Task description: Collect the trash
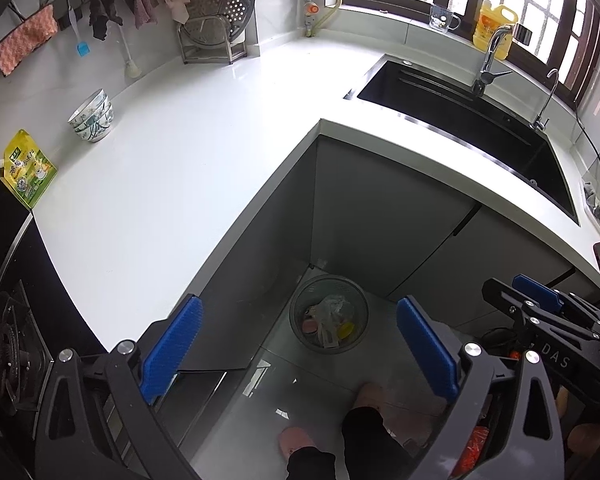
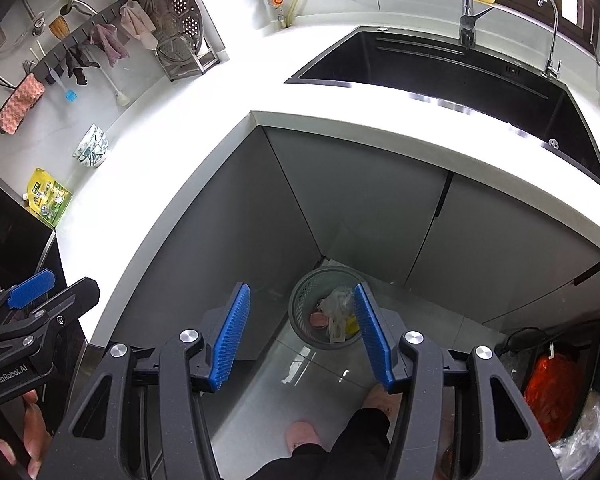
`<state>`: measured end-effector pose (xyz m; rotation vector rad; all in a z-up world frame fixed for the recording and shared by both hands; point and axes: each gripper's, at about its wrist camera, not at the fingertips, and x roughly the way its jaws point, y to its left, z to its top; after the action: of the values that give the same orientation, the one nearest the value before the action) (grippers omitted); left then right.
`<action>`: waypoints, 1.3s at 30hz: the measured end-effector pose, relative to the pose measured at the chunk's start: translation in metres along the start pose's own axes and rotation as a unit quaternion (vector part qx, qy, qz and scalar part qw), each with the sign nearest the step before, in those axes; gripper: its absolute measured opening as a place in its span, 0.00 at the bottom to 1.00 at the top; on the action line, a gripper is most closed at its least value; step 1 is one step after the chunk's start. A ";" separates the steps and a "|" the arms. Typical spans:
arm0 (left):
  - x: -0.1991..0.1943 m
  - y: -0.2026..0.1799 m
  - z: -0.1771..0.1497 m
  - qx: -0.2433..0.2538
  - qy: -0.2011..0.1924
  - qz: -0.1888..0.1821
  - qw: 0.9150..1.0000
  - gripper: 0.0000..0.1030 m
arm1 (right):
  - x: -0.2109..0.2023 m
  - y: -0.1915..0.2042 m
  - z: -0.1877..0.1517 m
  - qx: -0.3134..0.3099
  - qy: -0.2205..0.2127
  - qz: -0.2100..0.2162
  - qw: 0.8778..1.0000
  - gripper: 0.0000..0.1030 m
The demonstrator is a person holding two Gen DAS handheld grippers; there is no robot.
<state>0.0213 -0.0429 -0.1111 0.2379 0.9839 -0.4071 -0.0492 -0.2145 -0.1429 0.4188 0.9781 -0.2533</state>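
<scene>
A grey mesh trash bin (image 1: 297, 307) stands on the floor in the corner under the white counter (image 1: 160, 200), holding crumpled plastic, a yellow piece and a pink piece. My left gripper (image 1: 298, 344) hangs high above it, open wide with nothing between its blue pads. The right gripper (image 2: 302, 336) is also open and empty, and the bin (image 2: 303, 300) shows far below between its fingers. A yellow-green packet (image 1: 29, 168) lies at the counter's left end, also in the right wrist view (image 2: 49, 197).
Stacked bowls (image 1: 92, 118) sit near the wall, and a black sink (image 1: 460, 128) with taps is at the right. A person's legs and pink slippers (image 1: 296, 442) are on the floor below. An orange bag (image 2: 552, 396) lies at the lower right. A stove (image 1: 12, 344) is at the left.
</scene>
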 end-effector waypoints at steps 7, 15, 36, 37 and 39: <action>-0.002 0.005 0.000 -0.003 -0.003 0.003 1.000 0.93 | -0.002 0.001 -0.001 -0.002 -0.002 -0.001 1.000 0.51; -0.003 0.009 0.001 -0.006 -0.002 0.001 1.000 0.93 | -0.004 0.003 -0.001 -0.006 -0.003 0.000 1.000 0.51; -0.006 0.014 0.004 -0.007 -0.007 0.007 1.000 0.93 | -0.003 0.005 0.002 -0.009 -0.004 0.001 1.000 0.51; -0.006 0.013 0.005 -0.007 -0.007 0.007 1.000 0.93 | -0.003 0.004 0.002 -0.009 -0.004 0.001 1.000 0.51; -0.007 0.014 0.005 -0.008 -0.007 0.007 1.000 0.93 | -0.003 0.005 0.003 -0.010 -0.004 0.000 1.000 0.51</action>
<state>0.0279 -0.0308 -0.1023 0.2266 0.9705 -0.3862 -0.0470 -0.2116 -0.1381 0.3996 0.9715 -0.2446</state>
